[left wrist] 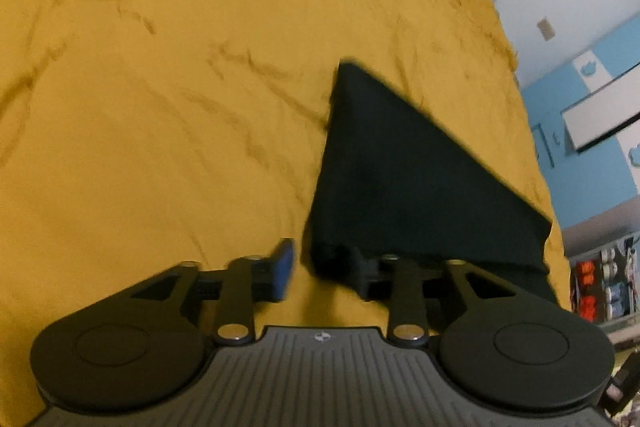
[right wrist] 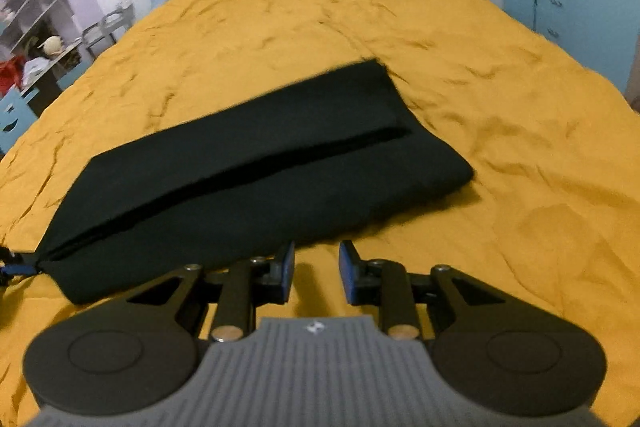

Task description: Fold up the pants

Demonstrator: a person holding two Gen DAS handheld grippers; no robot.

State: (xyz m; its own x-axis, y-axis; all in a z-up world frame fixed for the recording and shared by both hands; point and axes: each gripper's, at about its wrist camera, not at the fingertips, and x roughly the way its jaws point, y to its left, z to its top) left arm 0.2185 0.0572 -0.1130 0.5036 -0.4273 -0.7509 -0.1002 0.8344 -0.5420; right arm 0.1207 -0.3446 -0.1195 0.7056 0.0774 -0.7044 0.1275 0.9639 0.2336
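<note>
Dark folded pants (right wrist: 260,167) lie as a long flat strip across the yellow bed cover (right wrist: 440,47), with a fold line running along their length. My right gripper (right wrist: 317,267) hovers just in front of the strip's near edge. It is open by a narrow gap and only yellow cover shows between its fingers. In the left wrist view the pants (left wrist: 400,179) spread away to the right. My left gripper (left wrist: 324,269) is open at their near corner. The cloth corner lies between the jaws against the right finger (left wrist: 362,277), clear of the blue left pad (left wrist: 285,267).
The wrinkled yellow cover (left wrist: 160,107) stretches wide to the left and beyond the pants. White shelves (right wrist: 32,7) stand past the bed's left side, a blue cabinet (right wrist: 560,7) past its right. A part of the left gripper (right wrist: 12,267) shows at the strip's left end.
</note>
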